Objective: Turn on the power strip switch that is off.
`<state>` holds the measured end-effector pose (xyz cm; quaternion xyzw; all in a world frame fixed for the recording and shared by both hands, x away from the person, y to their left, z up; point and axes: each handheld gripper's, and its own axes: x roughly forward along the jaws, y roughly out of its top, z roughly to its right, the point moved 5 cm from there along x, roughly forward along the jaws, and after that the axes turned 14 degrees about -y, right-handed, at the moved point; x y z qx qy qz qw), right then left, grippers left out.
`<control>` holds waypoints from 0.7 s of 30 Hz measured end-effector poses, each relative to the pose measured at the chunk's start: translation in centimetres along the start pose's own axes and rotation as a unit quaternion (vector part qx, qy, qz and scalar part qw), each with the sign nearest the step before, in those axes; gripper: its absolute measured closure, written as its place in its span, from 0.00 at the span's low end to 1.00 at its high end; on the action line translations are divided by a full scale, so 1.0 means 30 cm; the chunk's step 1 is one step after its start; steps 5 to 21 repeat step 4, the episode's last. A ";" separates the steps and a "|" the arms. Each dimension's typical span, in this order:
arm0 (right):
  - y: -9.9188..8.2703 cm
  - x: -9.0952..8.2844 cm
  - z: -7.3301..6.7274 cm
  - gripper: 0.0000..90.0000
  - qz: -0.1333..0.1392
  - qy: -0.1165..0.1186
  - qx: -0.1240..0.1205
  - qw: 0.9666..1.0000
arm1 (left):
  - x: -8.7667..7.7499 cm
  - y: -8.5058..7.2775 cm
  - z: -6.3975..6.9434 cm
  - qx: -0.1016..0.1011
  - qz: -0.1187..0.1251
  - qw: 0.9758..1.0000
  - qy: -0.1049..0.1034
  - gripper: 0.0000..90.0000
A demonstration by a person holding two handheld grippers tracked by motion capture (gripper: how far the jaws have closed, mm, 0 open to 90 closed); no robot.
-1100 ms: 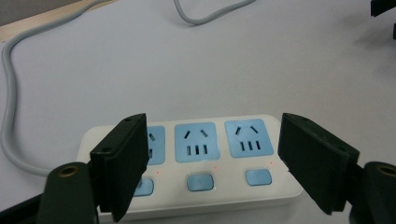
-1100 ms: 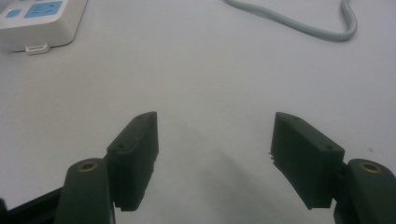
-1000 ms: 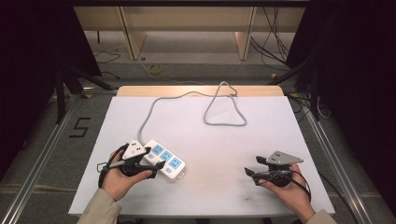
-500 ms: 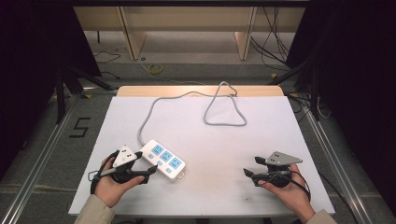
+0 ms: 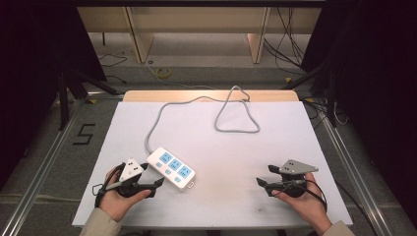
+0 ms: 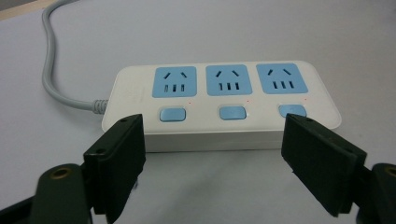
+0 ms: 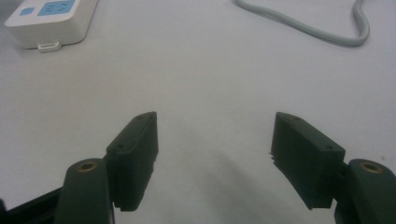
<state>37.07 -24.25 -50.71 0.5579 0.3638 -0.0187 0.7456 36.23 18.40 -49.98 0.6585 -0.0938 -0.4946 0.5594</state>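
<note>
White table (image 5: 275, 162) bears power strip (image 5: 171, 168) and looped cord (image 5: 236, 129); both jaws gape wide, holding nothing.

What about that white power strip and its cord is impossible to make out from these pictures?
- Cord's far end: in the high view it runs over the table's back edge, so any plug is hidden.
- Lettering on the power strip: too faint in the left gripper view.
- Switches: on or off cannot be told.
- Strip in the right gripper view: cut off by the frame's top-left corner.
</note>
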 end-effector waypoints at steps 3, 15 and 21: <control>0.000 0.000 0.003 0.36 0.002 -0.001 -0.001 1.000 | -0.005 -0.007 -0.011 -0.001 -0.001 1.000 0.009 0.23; 0.000 0.000 0.003 0.36 0.002 -0.001 -0.001 1.000 | -0.007 -0.011 -0.016 0.001 -0.004 1.000 0.014 0.22; 0.000 0.000 0.003 0.36 0.002 -0.001 -0.001 1.000 | -0.007 -0.011 -0.016 0.001 -0.004 1.000 0.014 0.22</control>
